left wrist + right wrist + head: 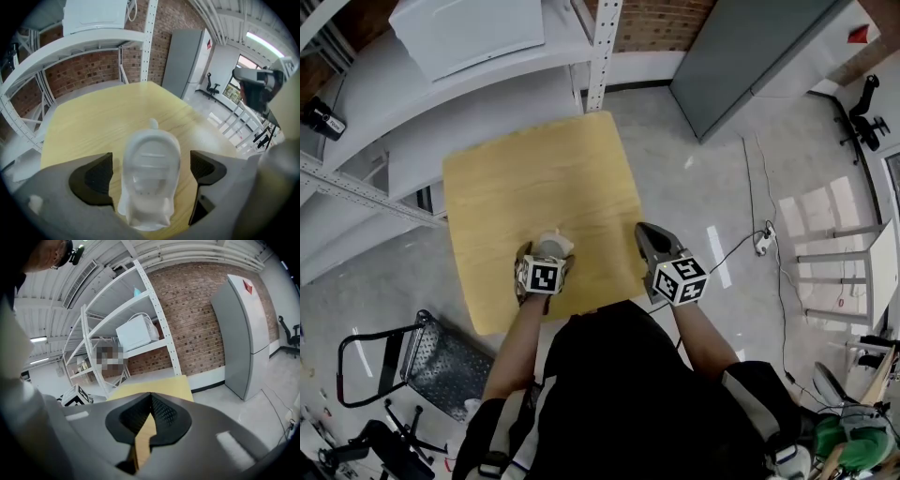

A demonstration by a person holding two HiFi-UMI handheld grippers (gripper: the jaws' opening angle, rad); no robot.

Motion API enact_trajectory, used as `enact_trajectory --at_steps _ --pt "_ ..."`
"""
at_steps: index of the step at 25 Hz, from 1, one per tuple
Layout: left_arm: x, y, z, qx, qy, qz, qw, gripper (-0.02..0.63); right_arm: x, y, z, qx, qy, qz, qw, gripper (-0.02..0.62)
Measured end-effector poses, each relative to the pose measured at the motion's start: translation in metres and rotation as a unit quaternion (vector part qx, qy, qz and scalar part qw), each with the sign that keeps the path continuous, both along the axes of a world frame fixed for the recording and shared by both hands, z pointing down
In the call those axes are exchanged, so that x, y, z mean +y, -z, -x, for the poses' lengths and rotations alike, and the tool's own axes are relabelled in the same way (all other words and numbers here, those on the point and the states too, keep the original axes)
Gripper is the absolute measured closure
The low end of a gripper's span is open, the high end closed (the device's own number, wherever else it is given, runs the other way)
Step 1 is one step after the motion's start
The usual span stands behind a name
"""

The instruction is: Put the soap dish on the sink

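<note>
A small white sink (146, 213) with a tap nub at its far end stands on the yellow table (89, 122). A translucent oval soap dish (151, 161) rests on top of it. My left gripper (150, 173) is open wide around both, with each dark pad a clear gap away from the sink's sides. In the head view the sink (553, 246) peeks out just beyond the left gripper (547, 257), near the table's (534, 169) front edge. My right gripper (645, 231) hovers at the table's right edge. It is shut, with its fingertips (165, 414) meeting on nothing.
White metal shelving (412, 131) runs along the far left of the table, with a white appliance (464, 33) on it. A grey cabinet (750, 47) stands at the back right. A black wire cart (427, 361) sits front left. A power strip and cable (764, 239) lie on the floor.
</note>
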State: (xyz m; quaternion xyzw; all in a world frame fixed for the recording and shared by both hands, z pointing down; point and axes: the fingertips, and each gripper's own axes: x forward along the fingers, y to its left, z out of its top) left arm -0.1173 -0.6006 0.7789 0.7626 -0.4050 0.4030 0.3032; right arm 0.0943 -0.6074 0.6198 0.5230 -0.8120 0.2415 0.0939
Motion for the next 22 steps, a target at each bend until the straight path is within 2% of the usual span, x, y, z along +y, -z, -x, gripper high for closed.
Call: enact_trajectory --at_steps 3,6,8,12,15,17,18,19,22 --pt "-0.006 0.038 -0.006 0.054 0.013 -0.045 0.9974 0.078 0.007 0.011 -0.005 0.000 -0.018 -0.012 1.000 0.589" --pt "-0.019 0.078 -0.001 0.108 0.036 -0.106 0.9879 0.082 0.011 0.024 -0.005 -0.009 -0.031 -0.027 0.999 0.589" --pt "-0.024 0.107 0.004 0.147 0.052 -0.148 0.9766 0.088 0.011 0.034 -0.004 -0.014 -0.030 -0.039 0.999 0.589" --pt "-0.025 0.167 0.019 0.208 0.086 -0.231 0.9465 0.133 0.006 0.050 -0.003 -0.024 -0.024 -0.064 0.997 0.589" --pt "-0.022 0.204 0.034 0.213 0.119 -0.289 0.9257 0.253 0.002 0.061 -0.002 -0.036 -0.011 -0.088 0.995 0.589" --pt "-0.018 0.227 0.042 0.209 0.143 -0.336 0.9071 0.423 0.003 0.070 -0.006 -0.044 -0.003 -0.102 0.994 0.589" --pt "-0.016 0.237 0.043 0.207 0.154 -0.356 0.8981 0.550 0.004 0.075 -0.009 -0.049 0.001 -0.108 0.993 0.589" --pt "-0.012 0.245 0.042 0.205 0.162 -0.370 0.8915 0.604 0.005 0.080 -0.014 -0.054 0.005 -0.115 0.992 0.589" --pt "0.002 0.257 0.032 0.204 0.175 -0.385 0.8831 0.604 0.011 0.096 -0.030 -0.066 0.018 -0.132 0.989 0.589"
